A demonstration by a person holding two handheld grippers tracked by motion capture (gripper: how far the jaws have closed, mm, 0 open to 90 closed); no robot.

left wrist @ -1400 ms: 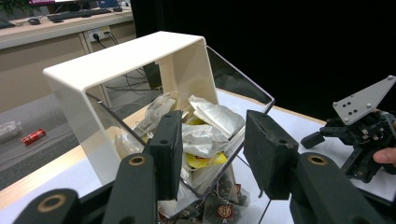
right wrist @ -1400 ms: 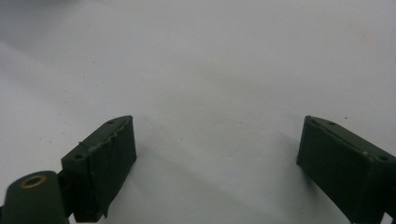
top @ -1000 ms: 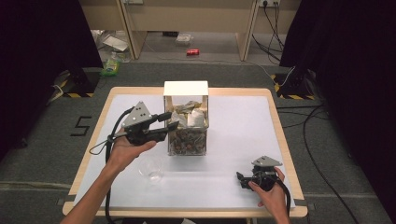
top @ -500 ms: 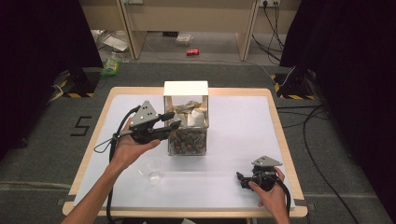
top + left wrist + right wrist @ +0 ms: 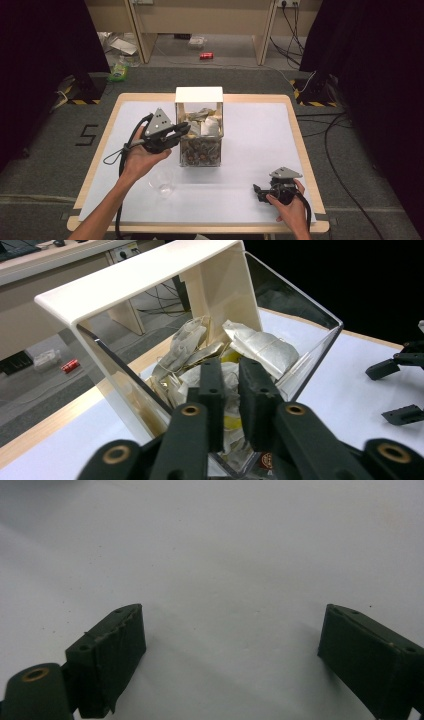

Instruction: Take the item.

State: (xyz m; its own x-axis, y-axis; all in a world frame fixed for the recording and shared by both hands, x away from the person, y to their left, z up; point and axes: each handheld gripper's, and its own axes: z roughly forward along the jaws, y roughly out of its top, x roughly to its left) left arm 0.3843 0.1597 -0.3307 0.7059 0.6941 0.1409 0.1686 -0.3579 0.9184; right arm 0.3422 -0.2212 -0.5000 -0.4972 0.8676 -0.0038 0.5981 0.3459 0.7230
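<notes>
The left gripper [image 5: 229,390] has just closed its jaws on a tea bag [image 5: 227,372] inside the clear box [image 5: 199,125]; lifting it out remains. The right gripper [image 5: 261,192] rests wide open near the table's [image 5: 260,125] front right corner, and the glass [image 5: 161,182] looks empty.

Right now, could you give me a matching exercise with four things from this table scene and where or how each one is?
Things:
1. left gripper
2. right gripper
3. empty glass
4. red can

Places or states:
A. on the floor beyond the table
B. jaws wide apart, low over the white table
C. jaws inside the clear box
D. standing near the table's front edge

Pairs: 1-C, 2-B, 3-D, 4-A.

The left gripper's jaws have just been closing, seemingly on a tea bag.
</notes>
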